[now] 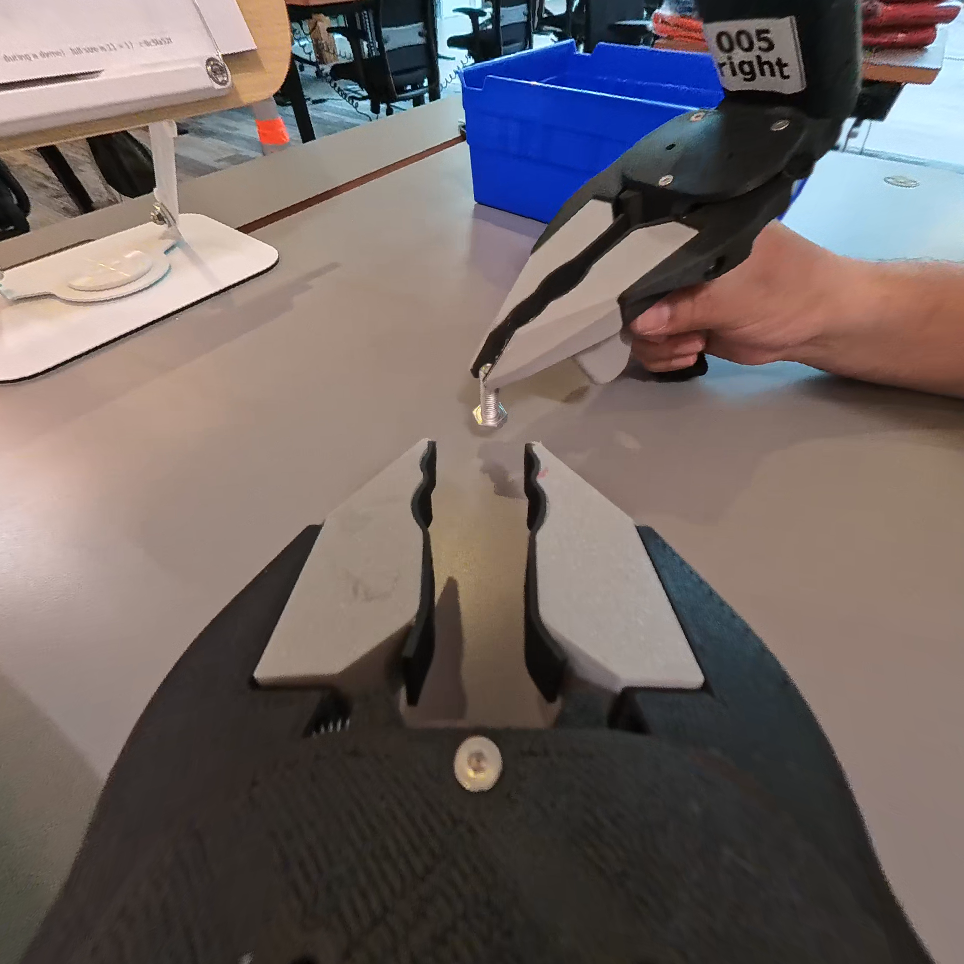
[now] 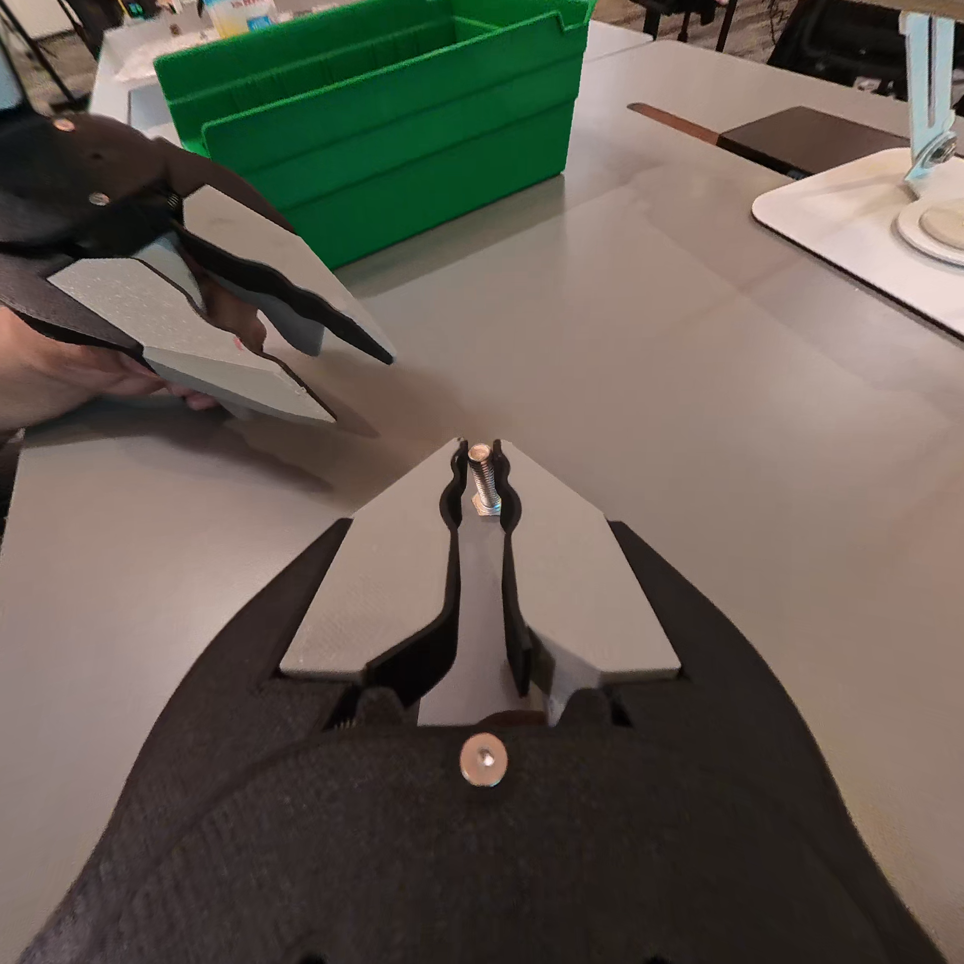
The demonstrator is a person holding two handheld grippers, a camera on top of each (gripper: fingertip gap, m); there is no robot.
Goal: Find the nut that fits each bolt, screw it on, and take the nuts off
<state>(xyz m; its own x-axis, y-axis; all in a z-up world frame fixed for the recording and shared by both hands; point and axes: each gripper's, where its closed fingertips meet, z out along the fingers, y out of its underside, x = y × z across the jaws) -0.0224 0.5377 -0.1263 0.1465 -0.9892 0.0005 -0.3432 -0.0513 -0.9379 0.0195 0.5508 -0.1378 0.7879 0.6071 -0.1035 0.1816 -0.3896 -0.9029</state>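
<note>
Grey tabletop (image 1: 261, 469) carries a blue bin (image 1: 574, 135), a green bin (image 2: 391, 156) and a white stand base (image 1: 130, 292); office chairs behind. Right gripper (image 2: 479, 443) pinches an upright bolt (image 2: 482, 482), head on the table. Left gripper (image 1: 479, 448) gapes, holding nothing, just beside it.

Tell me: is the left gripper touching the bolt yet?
Apart. The left wrist view shows bare table between the open left gripper and the bolt, which the right gripper pinches by its threaded end.
</note>
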